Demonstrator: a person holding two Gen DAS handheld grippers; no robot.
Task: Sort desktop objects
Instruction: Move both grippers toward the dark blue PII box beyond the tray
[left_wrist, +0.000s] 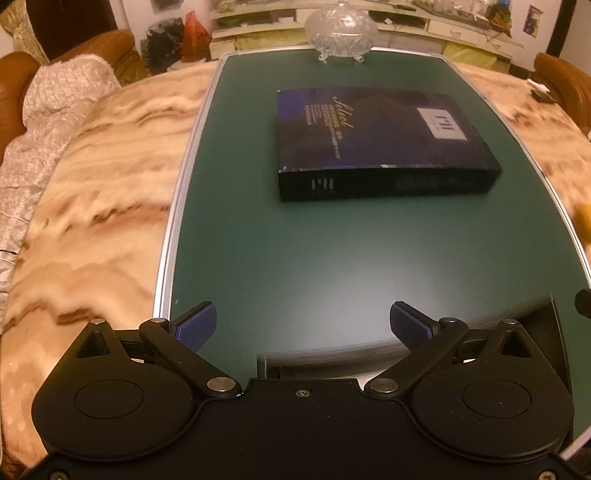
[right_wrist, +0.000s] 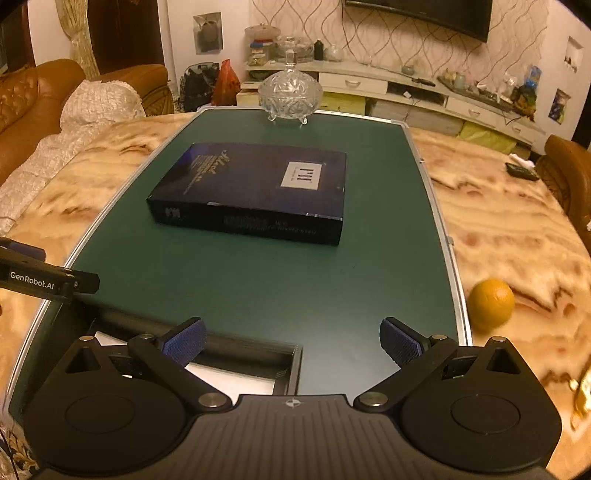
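A dark blue box (left_wrist: 376, 140) lies flat in the middle of the green mat (left_wrist: 295, 258); it also shows in the right wrist view (right_wrist: 255, 192). An orange (right_wrist: 491, 302) sits on the marble table just right of the mat's edge. A black open tray (right_wrist: 236, 373) lies at the mat's near edge, under my right gripper's left finger. My left gripper (left_wrist: 303, 325) is open and empty above the mat's near end. My right gripper (right_wrist: 293, 343) is open and empty. The left gripper's body (right_wrist: 40, 277) shows at the left of the right wrist view.
A lidded crystal bowl (left_wrist: 341, 31) stands at the mat's far end, also in the right wrist view (right_wrist: 290, 94). A remote (right_wrist: 521, 171) lies far right on the marble table (right_wrist: 517, 240). A sofa with a pale throw (left_wrist: 44, 122) is at the left.
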